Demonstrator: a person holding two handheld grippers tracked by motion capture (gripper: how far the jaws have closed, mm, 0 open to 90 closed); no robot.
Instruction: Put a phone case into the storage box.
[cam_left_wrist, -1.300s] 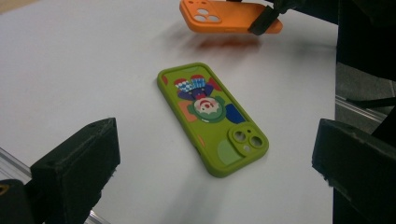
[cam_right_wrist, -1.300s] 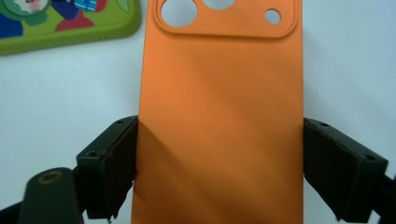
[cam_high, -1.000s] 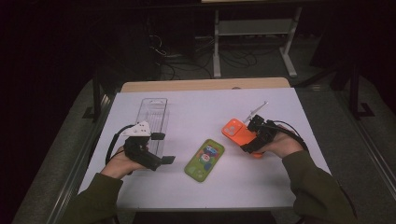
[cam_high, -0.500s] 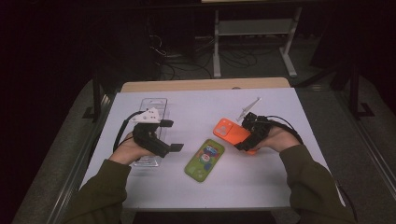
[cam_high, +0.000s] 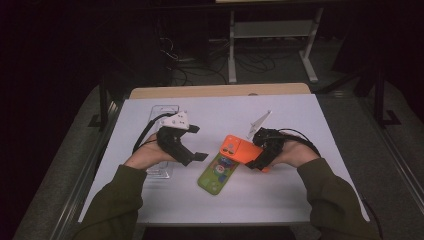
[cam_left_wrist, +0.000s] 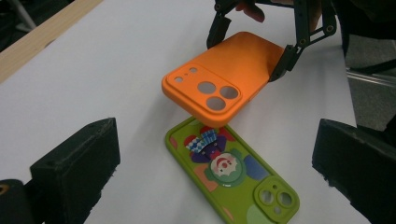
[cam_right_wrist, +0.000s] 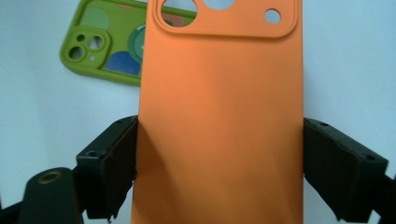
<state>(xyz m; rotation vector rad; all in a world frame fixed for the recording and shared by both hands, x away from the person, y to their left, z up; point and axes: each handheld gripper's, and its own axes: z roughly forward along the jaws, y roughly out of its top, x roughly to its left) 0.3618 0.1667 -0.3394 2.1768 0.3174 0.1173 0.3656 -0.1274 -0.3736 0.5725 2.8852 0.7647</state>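
Right gripper (cam_high: 252, 157) clamps orange phone case (cam_high: 239, 150) by its long edges, held above desk (cam_high: 300, 200), partly over green phone case (cam_high: 217, 172) lying flat. Left gripper (cam_high: 196, 142) jaws wide apart, empty, aimed at both cases.

the orange case (cam_left_wrist: 219, 77) looks like soft matt plastic, smooth and even, with a faint sheen along its back (seen best in the right gripper view). the green case (cam_left_wrist: 233, 179) is glossier, its printed picture catching light. the gripper pads (cam_left_wrist: 77, 170) look like rough black foam. the table (cam_high: 300, 115) top is matt white; its far edge (cam_high: 215, 91) is pale wood.
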